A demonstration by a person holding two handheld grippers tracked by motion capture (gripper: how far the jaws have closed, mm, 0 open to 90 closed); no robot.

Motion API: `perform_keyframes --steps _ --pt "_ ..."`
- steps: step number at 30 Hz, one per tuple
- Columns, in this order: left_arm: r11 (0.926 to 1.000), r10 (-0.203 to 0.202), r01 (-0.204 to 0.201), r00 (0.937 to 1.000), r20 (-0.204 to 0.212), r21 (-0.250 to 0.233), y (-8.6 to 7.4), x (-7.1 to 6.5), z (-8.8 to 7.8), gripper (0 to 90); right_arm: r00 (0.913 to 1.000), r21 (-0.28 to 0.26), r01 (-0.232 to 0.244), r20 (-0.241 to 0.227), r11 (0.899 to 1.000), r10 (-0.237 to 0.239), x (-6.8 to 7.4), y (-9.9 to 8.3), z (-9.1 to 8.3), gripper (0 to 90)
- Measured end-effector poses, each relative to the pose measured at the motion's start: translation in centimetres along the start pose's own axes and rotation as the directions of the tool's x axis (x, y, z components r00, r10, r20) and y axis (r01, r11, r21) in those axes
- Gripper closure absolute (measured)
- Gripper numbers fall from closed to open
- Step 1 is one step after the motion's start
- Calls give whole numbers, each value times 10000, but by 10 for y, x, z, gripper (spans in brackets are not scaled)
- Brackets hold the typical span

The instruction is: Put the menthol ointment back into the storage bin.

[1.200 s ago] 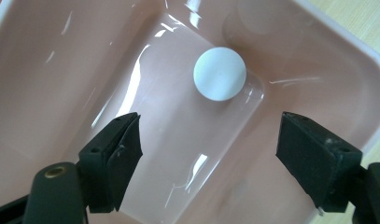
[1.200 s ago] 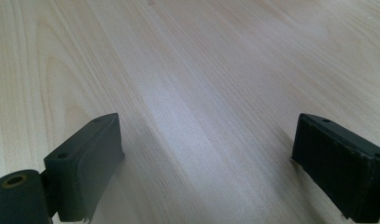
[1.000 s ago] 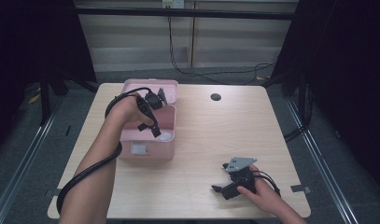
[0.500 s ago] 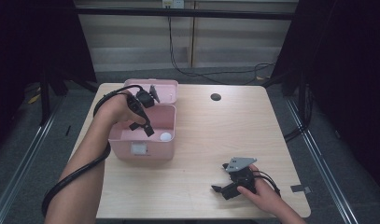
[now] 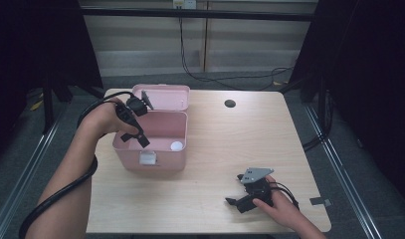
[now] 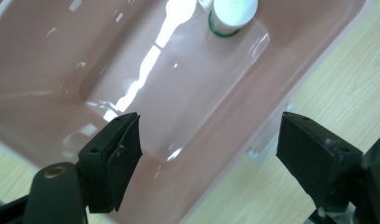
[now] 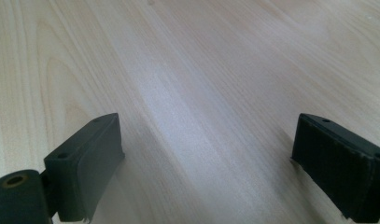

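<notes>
Pulled back leftward off the pink box point(image 5: 155, 144), the left hand-held gripper point(image 5: 133, 127) hangs spread and empty, apparently done dropping the white-capped bottle point(image 6: 233, 11); closing the lid point(image 5: 165, 96) looks next.

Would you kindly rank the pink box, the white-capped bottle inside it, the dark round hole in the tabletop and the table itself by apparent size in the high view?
1. Table, largest by far.
2. Pink box with its open lid.
3 and 4. White-capped bottle and dark round hole: both small discs that look alike, so I would not rank them.
</notes>
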State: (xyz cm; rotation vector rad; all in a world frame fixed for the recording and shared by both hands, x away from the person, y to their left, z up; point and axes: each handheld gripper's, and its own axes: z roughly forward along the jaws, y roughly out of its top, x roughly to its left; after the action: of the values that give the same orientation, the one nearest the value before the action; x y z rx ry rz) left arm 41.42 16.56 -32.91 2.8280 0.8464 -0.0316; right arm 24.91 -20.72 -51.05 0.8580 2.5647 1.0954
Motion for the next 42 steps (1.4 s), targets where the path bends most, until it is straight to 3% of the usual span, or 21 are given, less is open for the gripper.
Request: perform_keyframes --steps 9,19,23,36,42 --pt "9999 -129 129 9999 -1 35 -17 2 -12 216 10000 -2 5 2 10000 -5 0 0 0 80" --pt "9993 -333 334 9994 82 -178 -35 3 -14 218 10000 -15 -12 4 10000 12 0 0 0 81" --pt "9990 -423 424 9991 54 -127 -46 4 -16 218 10000 -18 -2 6 10000 2 0 0 0 80" --pt "9940 -911 907 9958 -44 -615 -84 7 -26 220 10000 -20 -1 4 10000 1 0 0 0 81" --pt "9939 -866 864 9962 -1 -682 -99 5 -23 220 10000 -16 -11 6 10000 11 0 0 0 80"
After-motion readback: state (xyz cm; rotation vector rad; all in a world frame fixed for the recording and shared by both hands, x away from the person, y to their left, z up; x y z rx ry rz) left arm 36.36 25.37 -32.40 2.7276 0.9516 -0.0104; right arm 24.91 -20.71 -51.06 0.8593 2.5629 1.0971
